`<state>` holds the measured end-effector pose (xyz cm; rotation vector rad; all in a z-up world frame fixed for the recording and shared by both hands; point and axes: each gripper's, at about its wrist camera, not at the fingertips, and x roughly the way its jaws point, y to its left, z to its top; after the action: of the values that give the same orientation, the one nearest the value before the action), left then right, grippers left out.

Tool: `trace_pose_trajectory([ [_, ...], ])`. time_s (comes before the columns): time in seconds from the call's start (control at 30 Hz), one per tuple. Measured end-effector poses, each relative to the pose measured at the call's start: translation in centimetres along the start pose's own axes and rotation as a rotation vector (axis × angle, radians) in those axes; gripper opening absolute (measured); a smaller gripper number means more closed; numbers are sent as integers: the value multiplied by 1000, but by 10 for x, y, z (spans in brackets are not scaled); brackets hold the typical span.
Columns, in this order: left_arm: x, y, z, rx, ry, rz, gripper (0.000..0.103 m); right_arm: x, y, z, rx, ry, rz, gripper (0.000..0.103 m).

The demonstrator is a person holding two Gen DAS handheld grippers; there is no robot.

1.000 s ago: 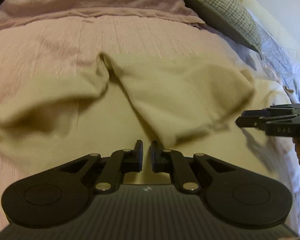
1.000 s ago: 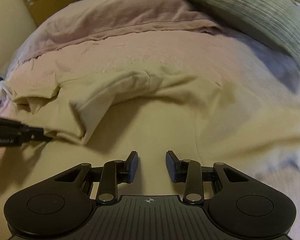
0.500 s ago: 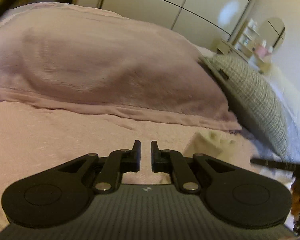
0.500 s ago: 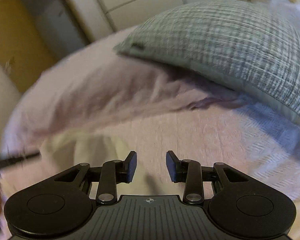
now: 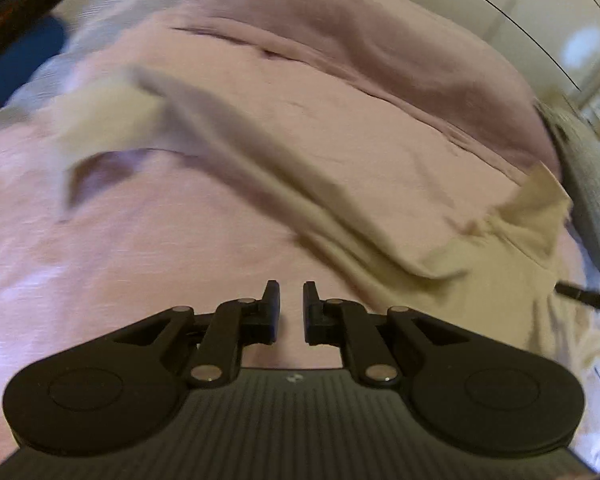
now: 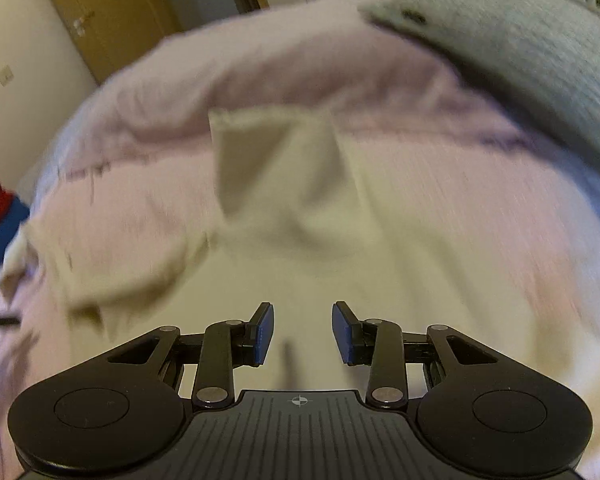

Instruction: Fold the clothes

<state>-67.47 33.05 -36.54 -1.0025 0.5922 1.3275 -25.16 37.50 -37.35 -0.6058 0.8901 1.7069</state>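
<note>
Your left gripper (image 5: 287, 300) is held low and level, its two black fingers parted by a narrow gap with nothing between them. Your right gripper (image 6: 303, 330) sits wider apart, blue pads (image 6: 265, 332) facing each other across an empty gap. The tip of your right gripper pokes in at the left view's right edge.

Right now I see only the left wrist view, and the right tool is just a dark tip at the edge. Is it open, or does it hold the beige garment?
Observer: The right tool is open; nothing is between its blue pads.
Operator: Where is the garment from it?
Observer: The beige garment lies on the bed straight ahead of it, with one sleeve pointing away.
Operator: What is behind the bed?
Observer: A wooden door, on the left.
</note>
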Motion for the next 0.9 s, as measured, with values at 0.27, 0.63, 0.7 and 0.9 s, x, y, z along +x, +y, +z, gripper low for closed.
trace_pose_trajectory([
  [0.27,8,45,23,25,-54,215,32,30,12,12,103,17,-150,37],
  [0.63,30,79,47,211,-107,451,16,-22,28,-84,335,192,-139,37],
  [0.7,29,78,54,270,-126,443,4,-27,33,-92,349,203,-149,37],
  [0.9,-56,94,76,353,-285,546,4,-36,49,-97,367,232,-168,37],
])
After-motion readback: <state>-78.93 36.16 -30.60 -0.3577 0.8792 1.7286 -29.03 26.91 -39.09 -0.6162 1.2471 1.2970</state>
